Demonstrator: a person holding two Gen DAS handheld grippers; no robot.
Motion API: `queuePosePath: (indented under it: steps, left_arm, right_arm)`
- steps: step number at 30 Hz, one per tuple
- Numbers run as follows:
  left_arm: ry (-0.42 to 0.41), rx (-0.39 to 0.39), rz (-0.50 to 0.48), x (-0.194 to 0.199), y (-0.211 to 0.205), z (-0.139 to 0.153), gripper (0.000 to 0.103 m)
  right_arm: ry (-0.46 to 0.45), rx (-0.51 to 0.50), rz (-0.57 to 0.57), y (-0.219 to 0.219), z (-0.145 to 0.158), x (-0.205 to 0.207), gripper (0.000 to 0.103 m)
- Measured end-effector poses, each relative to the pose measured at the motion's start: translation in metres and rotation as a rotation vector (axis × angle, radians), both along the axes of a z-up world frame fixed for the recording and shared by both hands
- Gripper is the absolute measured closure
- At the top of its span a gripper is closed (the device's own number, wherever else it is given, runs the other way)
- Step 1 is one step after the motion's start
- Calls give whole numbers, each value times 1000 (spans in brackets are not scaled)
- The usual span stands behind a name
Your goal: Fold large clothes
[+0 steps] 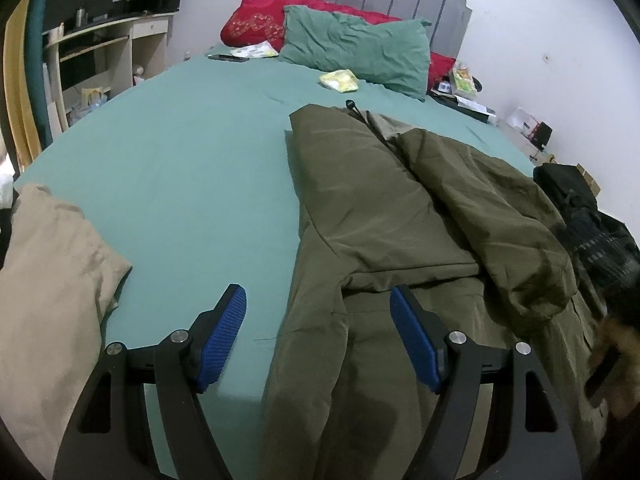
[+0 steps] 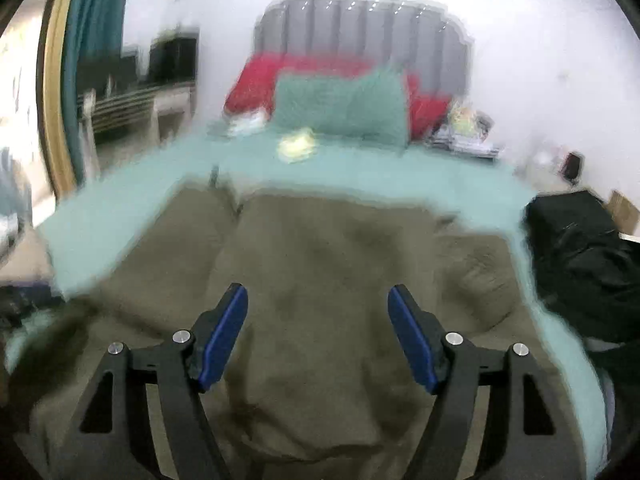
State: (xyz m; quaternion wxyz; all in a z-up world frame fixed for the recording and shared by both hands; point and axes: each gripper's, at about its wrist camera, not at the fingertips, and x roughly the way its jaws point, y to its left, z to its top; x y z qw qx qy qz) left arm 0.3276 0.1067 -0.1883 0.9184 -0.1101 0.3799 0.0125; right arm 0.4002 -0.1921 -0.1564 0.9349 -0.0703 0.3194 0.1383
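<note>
Across the bed [image 1: 180, 152], covered in a teal sheet, an olive jacket [image 1: 360, 208] lies spread along the right side, its hood end toward the headboard and one sleeve folded over the body near the right edge. Toward the headboard a green pillow [image 1: 356, 50] leans on a red pillow [image 1: 260, 20]. At the near left corner sits a beige cloth [image 1: 52, 280]. Left tongs [image 1: 318, 300] hang open over the jacket's near left edge, gripping nothing. Right tongs [image 2: 318, 300] stand open above the jacket's middle, empty; that view is blurred.
</note>
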Motion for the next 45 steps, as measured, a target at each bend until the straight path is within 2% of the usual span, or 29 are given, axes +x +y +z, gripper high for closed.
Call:
queuePosePath:
  steps: [2,4,6,9,11,13,16,21,25,28,32,38,40,43,45]
  left_arm:
    - [6,-7,-3,1,0,0,25]
    - [12,5,-11,1,-2,-2,25]
    - [24,7,-16,2,-2,-4,25]
    - [37,3,-18,1,-1,-4,25]
    - [34,2,-36,-2,-3,-3,25]
    - [21,36,-40,-7,-6,-2,25]
    - [6,60,-41,-15,-13,-3,25]
    - [-32,132,-60,-40,-28,6,25]
    - [-52,105,8,-70,-28,13,25]
    - [-21,84,71,-95,-26,9,25]
    - [6,128,91,-129,-29,7,25]
    - [77,157,172,-177,-12,-6,25]
    - [142,202,186,-187,-9,-15,25]
    - [223,183,199,-200,-2,-25,25]
    - [248,196,206,-208,-1,-28,25]
  right_arm:
    - [185,-5,-47,4,-35,18,30]
    - [283,27,-91,3,-55,27,28]
    - [227,-3,-100,7,-57,17,26]
    - [230,-38,-107,15,-54,16,25]
    - [239,-10,-100,9,-46,14,25]
    - [199,44,-103,-4,-38,6,25]
    - [158,77,-92,-15,-21,-22,25]
    - [130,62,-67,-46,-7,-68,22]
    - [119,35,-91,-86,-2,-102,22]
    - [97,9,-127,-117,5,-126,22]
    - [66,-59,-190,-164,12,-160,22]
    - [137,35,-298,-243,-9,-197,22]
    - [165,98,-348,-266,-17,-205,22]
    - [172,141,-426,-288,-19,-210,22]
    - [200,179,-464,-296,-20,-205,22]
